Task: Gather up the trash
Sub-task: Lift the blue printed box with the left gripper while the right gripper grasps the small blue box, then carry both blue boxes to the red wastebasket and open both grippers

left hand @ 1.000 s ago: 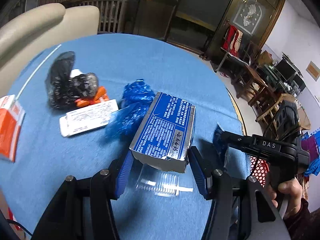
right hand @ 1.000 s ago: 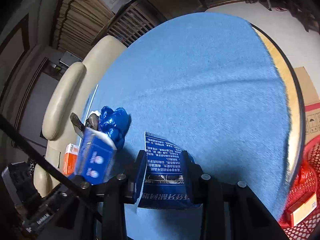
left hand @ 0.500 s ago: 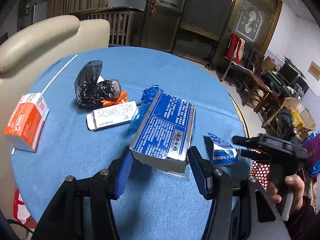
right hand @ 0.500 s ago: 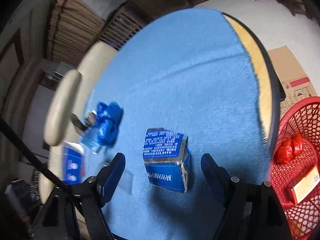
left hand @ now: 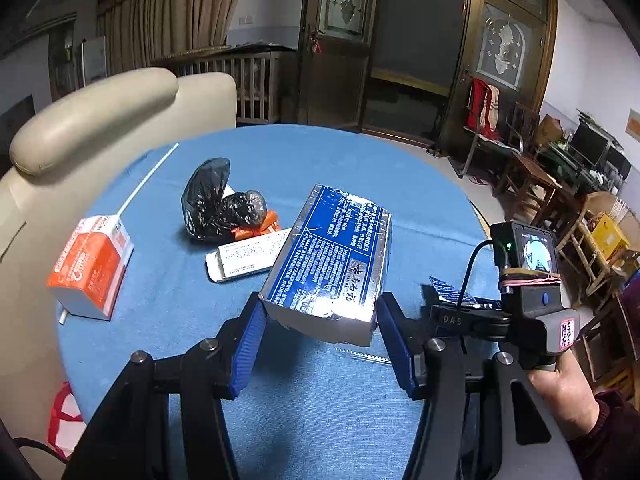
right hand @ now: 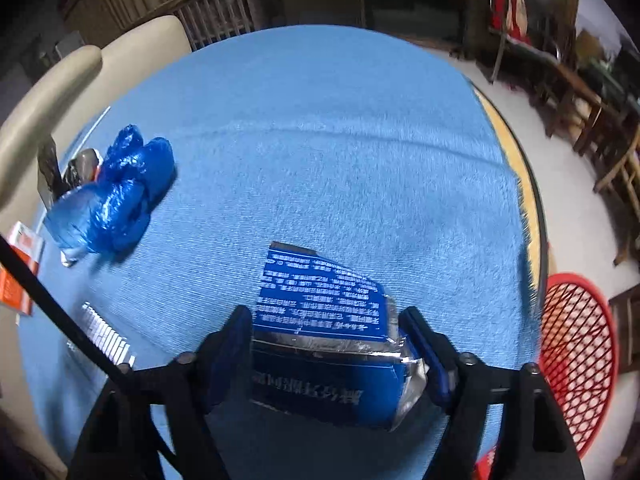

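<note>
Your left gripper [left hand: 320,336] pinches a blue box [left hand: 330,258], lifted clear of the table [left hand: 280,148]. Your right gripper [right hand: 326,344] is pressed onto a crumpled blue pack [right hand: 324,320] near the table's right edge, the red basket [right hand: 576,356] just beyond it on the floor. Both grips sit at the items' near ends, so a quick swing could let either tilt and slip out short of the basket. The blue bag [right hand: 112,196] and orange carton [left hand: 90,266] wait on the table.

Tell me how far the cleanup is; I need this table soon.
Nearly all remains. Left gripper holds a blue box, right gripper a blue packet; neither binned. The black bag, orange carton, white box and blue wad wait beside the red basket.
</note>
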`<state>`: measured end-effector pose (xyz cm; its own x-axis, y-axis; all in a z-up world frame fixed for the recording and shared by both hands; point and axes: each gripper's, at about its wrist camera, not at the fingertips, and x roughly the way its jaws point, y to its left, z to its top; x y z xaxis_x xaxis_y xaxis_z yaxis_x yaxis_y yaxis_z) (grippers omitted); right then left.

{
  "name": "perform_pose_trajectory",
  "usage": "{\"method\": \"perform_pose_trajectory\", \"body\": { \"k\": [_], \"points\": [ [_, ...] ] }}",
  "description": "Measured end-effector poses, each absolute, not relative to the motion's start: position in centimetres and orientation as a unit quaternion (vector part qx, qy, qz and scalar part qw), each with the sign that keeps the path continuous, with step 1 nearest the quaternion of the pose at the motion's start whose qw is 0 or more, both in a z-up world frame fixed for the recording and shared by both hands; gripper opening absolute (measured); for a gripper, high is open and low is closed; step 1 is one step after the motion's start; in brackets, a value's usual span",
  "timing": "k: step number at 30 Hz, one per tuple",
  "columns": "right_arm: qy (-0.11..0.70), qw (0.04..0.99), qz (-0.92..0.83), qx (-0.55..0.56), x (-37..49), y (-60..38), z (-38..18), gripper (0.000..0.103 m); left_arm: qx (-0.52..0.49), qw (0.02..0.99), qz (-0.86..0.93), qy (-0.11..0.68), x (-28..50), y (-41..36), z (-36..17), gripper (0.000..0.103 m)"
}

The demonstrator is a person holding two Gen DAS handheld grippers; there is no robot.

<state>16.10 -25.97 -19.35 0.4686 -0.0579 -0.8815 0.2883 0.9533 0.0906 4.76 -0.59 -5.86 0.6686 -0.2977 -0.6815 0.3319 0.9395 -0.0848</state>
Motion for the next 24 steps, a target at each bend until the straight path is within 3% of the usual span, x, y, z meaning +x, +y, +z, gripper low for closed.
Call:
{"method": "perform_pose_trajectory", "body": {
  "k": [10,24],
  "points": [
    [0.477,0.86,-0.034,0.179,13.5,-28.6,-18.6,0.073,0.06,0.923,-0.147,0.351,3.4,-2.1,-4.4,0.058],
    [0.361,0.892,0.073,0.263,6.1,-32.2,-10.9,0.073,0.104,0.928,-0.14,0.33,1.3,-5.2,-2.7,0.059]
  ]
}}
